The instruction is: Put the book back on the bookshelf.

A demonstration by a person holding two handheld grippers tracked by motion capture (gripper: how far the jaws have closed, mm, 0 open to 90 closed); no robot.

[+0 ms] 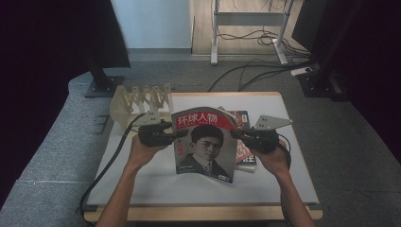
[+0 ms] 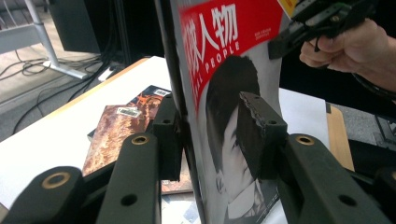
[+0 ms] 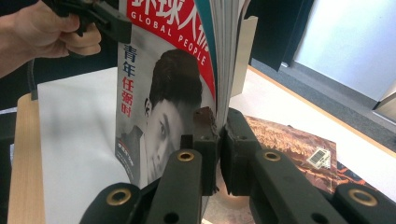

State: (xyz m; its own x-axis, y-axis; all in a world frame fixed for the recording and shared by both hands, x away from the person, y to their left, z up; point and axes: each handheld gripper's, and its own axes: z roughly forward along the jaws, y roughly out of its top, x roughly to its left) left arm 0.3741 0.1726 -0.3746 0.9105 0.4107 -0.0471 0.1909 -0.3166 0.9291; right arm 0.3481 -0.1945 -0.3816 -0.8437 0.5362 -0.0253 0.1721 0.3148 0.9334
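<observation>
A magazine [image 1: 203, 142] with a red title band and a portrait cover stands upright over the white table [image 1: 142, 182], between both grippers. My right gripper [image 1: 235, 134] is shut on its page edge; in the right gripper view its jaws [image 3: 217, 116] pinch the pages of the magazine [image 3: 163, 93] tightly. My left gripper [image 1: 176, 134] is at the spine edge. In the left gripper view its jaws [image 2: 208, 100] straddle the magazine [image 2: 219, 60] with a wide gap, so it stands open; one jaw lies against the back cover.
A second magazine [image 1: 246, 158] lies flat on the table behind the upright one, also seen as a brown cover [image 2: 121, 130] [image 3: 289, 140]. A pale wooden rack [image 1: 142, 97] stands at the table's back left. Monitor stands and cables sit on the floor beyond.
</observation>
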